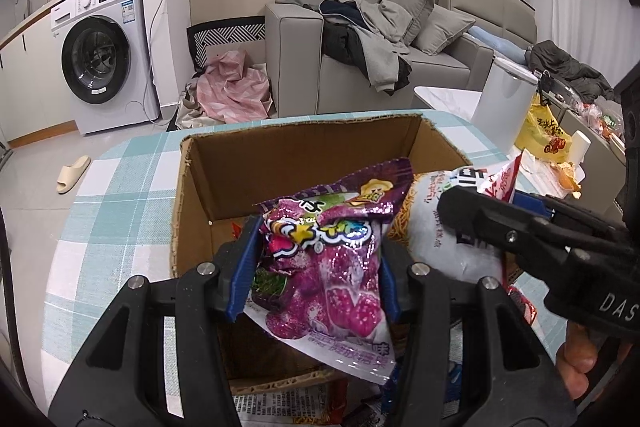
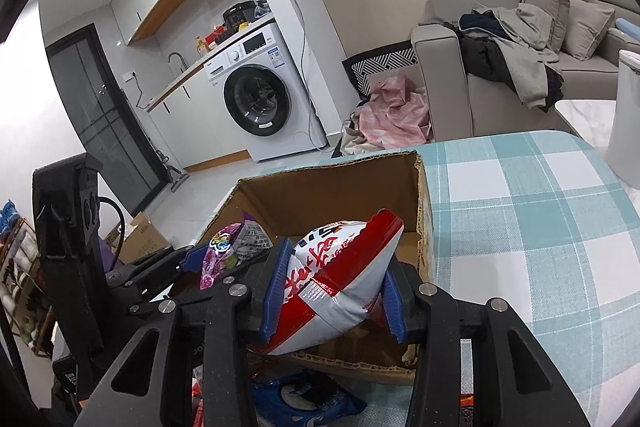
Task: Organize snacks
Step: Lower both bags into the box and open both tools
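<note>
We hold two snack bags over an open brown cardboard box [image 1: 304, 163] that sits on a tabletop covered with a teal-and-white checked cloth [image 2: 520, 211]. Our left gripper [image 1: 316, 267] is clamped on a shiny purple foil snack bag with a cartoon star logo [image 1: 328, 267]; the blue pads press into both sides of the bag, which crumples between them and hangs above the near part of the box. Our right gripper [image 2: 334, 287] is closed on a red-and-white plastic snack bag with red lettering [image 2: 340, 275] — its blue pads pinch the bag across its middle, and the bag bulges out above and below them. In the left wrist view that same bag shows its white side with a noodle picture, just right of the purple one, with the right gripper's black fingers coming in from the right edge. The two bags sit side by side, close together, both over the box opening. The far part of the box floor looks bare from the left wrist view.

On the tabletop in front of the box lie more packets, among them a blue plastic packet [image 2: 304, 399] near the lower edge of the right wrist view. Behind the tabletop stand a white front-loading washing machine [image 1: 104, 59] and a beige sofa piled with grey and dark clothes [image 1: 360, 39] — a pink cloth [image 1: 232, 91] lies on the floor between them.
</note>
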